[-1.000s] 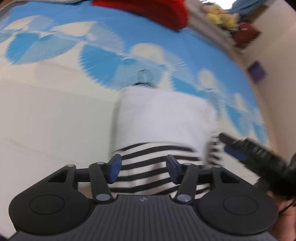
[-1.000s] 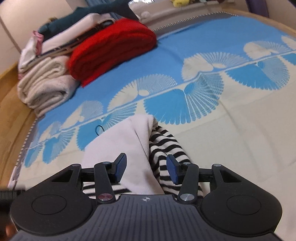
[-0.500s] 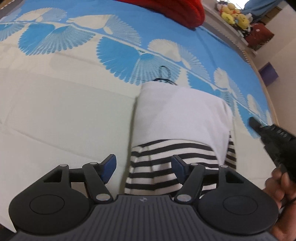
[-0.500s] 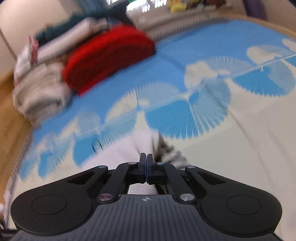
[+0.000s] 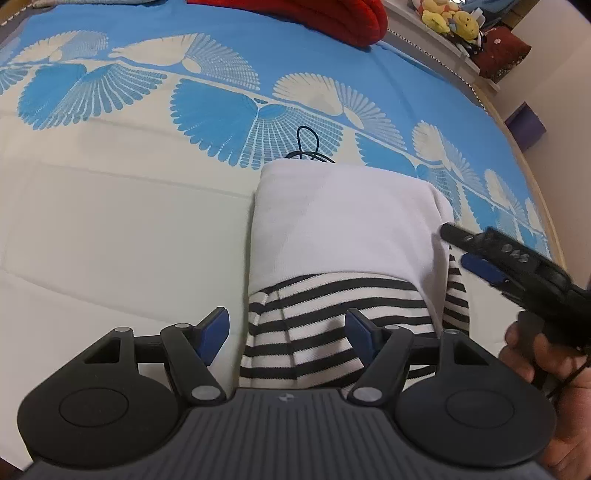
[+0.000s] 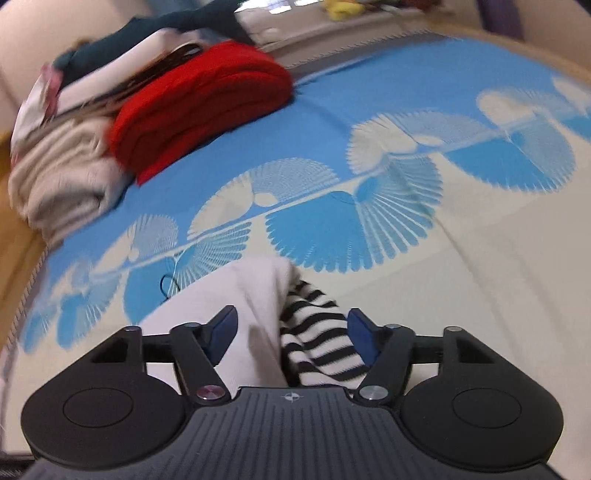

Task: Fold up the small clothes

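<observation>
A small garment lies partly folded on the bed: a white panel (image 5: 343, 225) folded over a black-and-white striped part (image 5: 325, 325). It also shows in the right wrist view, white (image 6: 229, 295) and striped (image 6: 317, 332). My left gripper (image 5: 288, 332) is open, its jaws astride the striped near-left corner, holding nothing. My right gripper (image 6: 291, 334) is open over the garment's right edge; from the left wrist view it (image 5: 476, 254) sits beside the white panel's right side.
The blue-and-cream fan-patterned bedspread (image 5: 147, 221) covers the bed. A black cord loop (image 5: 306, 142) lies just beyond the garment. A folded red blanket (image 6: 199, 103) and a stack of beige and other clothes (image 6: 62, 173) sit at the far end. Stuffed toys (image 5: 450, 18) line a shelf.
My right gripper shut half a second ago and has opened again over the garment's right edge. My left gripper has shifted left, so its jaws now straddle the striped corner.
</observation>
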`<move>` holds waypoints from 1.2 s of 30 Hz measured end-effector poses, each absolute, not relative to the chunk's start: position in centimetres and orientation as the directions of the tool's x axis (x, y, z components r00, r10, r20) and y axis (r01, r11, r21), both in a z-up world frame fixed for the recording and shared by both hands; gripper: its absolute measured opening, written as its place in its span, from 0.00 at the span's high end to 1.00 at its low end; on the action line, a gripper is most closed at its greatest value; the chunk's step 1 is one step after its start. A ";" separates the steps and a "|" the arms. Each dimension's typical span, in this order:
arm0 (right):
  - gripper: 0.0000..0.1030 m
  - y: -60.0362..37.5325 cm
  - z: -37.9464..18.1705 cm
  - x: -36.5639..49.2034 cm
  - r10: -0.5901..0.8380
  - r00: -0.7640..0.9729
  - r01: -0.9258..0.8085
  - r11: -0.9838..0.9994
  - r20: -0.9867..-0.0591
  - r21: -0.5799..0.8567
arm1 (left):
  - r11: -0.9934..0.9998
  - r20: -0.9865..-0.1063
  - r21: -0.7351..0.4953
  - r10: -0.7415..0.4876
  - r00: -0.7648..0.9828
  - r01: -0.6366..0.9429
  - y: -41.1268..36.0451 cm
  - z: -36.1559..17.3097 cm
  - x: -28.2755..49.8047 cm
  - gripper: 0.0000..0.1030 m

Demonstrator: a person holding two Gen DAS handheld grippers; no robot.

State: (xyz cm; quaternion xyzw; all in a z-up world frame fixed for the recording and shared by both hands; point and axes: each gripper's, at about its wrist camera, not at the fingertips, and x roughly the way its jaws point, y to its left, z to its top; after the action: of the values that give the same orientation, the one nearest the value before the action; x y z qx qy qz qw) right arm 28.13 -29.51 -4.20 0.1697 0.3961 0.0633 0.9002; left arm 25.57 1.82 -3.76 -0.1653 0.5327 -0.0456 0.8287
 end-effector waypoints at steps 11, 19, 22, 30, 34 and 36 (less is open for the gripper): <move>0.93 -28.1 -3.4 27.0 0.290 0.725 -0.044 0.924 -0.624 0.379 | 0.937 -0.864 -0.329 -0.249 0.438 -0.115 2.3 -3.6 25.5 0.28; 0.94 -31.0 -4.5 27.1 0.063 0.691 0.160 0.958 -0.720 0.237 | 0.918 -0.835 -0.394 -0.339 0.433 -0.042 0.8 -3.6 25.5 0.23; 0.94 -29.8 -5.5 27.8 0.041 0.665 0.127 0.978 -0.745 0.168 | 0.923 -0.844 -0.384 -0.339 0.416 -0.025 0.2 -4.3 25.5 0.23; 0.91 -28.8 -6.9 27.8 0.028 0.634 0.111 0.986 -0.773 0.127 | 0.976 -0.919 -0.215 -0.197 0.342 -0.017 -0.9 -6.6 25.4 0.24; 0.73 -29.9 -6.4 27.2 0.080 0.645 0.122 0.971 -0.760 0.206 | 0.968 -0.891 -0.250 -0.224 0.395 -0.016 -0.2 -5.2 25.4 0.23; 0.61 -31.0 -6.2 26.5 0.113 0.652 0.123 0.960 -0.750 0.252 | 0.963 -0.883 -0.266 -0.225 0.413 -0.044 0.7 -4.5 25.4 0.23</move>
State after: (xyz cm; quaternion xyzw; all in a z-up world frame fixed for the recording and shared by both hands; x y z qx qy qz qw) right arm 26.47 -31.04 -6.19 0.1418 0.4171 -0.0027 0.8977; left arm 25.39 0.66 -4.49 -0.1250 0.5391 -0.0544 0.8312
